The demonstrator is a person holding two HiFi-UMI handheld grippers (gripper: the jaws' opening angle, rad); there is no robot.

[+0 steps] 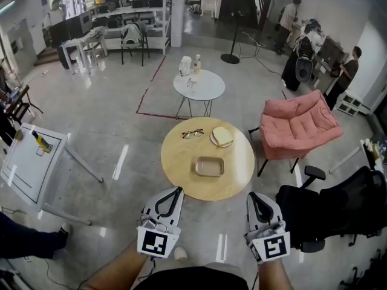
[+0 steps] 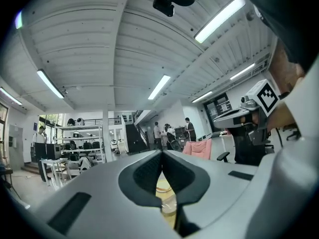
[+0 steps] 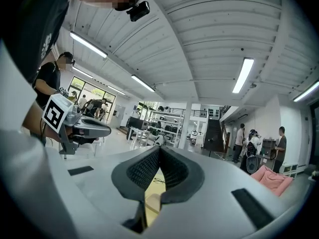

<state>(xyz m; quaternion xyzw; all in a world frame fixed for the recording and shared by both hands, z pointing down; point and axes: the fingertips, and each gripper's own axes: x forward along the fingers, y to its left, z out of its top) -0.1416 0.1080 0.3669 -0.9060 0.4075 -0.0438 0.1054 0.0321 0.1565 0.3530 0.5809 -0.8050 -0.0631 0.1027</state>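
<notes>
Hovering by the near edge of the round light-wood table [image 1: 181,162], the left gripper [image 1: 178,190] and the right gripper [image 1: 253,194] each have their jaws pressed together at the tips, with nothing between them. Each gripper view shows ribbed black pads [image 2: 147,173] meeting, with only a sliver of tabletop below. The shallow rectangular grey metal tray [image 1: 209,166] lies flat near the table's middle, ahead of both grippers and apart from them. Beyond it, near the far edge, lie a pair of black-framed glasses [image 1: 192,133] and a small round plate carrying a pale slice of bread [image 1: 222,136]. As I judge it, jaws closed like this could only shove the tray, and a light tray on smooth wood would likely skid toward the plate and glasses. Its low, thin wall also offers little to pinch, so a shallow or off-centre bite might let it tilt and slip. The black office chair [image 1: 338,210] crowds the right side and could snag that arm.
</notes>
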